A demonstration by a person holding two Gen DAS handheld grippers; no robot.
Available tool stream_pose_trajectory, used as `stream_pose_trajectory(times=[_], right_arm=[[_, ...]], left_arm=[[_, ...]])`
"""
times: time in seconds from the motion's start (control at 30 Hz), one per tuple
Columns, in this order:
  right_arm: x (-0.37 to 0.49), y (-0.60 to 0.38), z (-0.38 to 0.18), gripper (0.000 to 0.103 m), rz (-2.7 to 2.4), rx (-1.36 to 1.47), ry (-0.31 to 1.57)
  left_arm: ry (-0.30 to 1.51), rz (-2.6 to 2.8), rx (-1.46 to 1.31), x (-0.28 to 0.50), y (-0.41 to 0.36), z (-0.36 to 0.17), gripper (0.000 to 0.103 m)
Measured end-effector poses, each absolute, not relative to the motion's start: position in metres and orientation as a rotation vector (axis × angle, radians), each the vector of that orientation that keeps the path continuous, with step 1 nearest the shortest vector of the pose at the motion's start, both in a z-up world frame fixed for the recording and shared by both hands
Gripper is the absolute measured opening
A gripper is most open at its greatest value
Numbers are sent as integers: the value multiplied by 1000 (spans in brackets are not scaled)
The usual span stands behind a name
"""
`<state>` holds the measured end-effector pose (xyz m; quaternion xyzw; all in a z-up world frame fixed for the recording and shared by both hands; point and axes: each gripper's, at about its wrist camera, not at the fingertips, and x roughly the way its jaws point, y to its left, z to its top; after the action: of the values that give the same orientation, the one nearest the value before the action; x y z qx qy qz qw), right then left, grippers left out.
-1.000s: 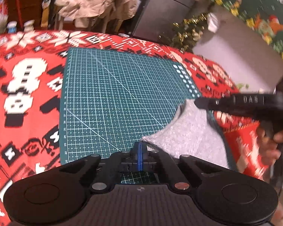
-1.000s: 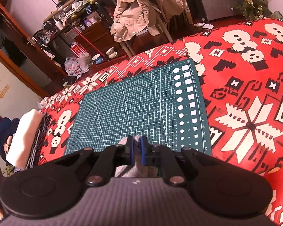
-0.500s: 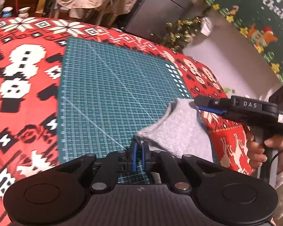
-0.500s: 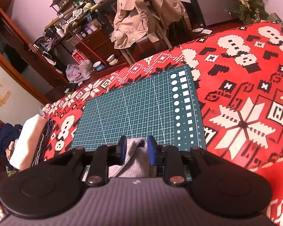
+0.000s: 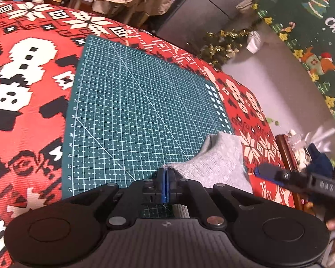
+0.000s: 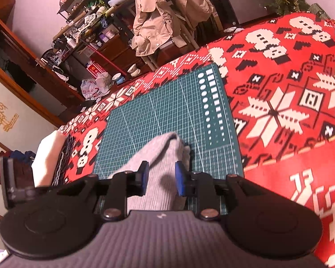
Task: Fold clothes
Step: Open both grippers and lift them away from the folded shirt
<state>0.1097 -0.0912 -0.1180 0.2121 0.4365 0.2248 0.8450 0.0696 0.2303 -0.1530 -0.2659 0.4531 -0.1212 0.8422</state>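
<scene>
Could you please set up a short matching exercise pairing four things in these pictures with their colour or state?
Things:
1. left gripper
2. right gripper
3. cutting mat
4. coat

States:
A. beige, draped over a chair
B. green with a white grid
C. shut on a corner of the grey cloth
D. jaws apart, cloth between them but not pinched

Pairs: 1-C, 2-D, 3-B, 4-A

**Left gripper clamped, right gripper parted**

The left gripper (image 5: 165, 184) tilts down toward the cutting mat (image 5: 134, 111), its blue pads pressed together on a corner of the grey garment (image 5: 218, 160). Off the mat's right edge, the right gripper (image 6: 160, 177) also angles downward; its jaws have just been opening, with grey cloth lying loose between them. A fingertip shows beneath its handle.
</scene>
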Motion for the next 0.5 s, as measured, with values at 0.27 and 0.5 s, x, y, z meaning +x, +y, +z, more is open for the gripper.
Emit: stream_pose_trajectory(times=[0.27,0.5], right_arm=[[75,-70,-108,6,543,299,880],[52,-40,-119,7,558,103,873]], left_arm=[[970,-229,-629,68,242,-154,0],[969,-222,-609,49,244,-138,5]])
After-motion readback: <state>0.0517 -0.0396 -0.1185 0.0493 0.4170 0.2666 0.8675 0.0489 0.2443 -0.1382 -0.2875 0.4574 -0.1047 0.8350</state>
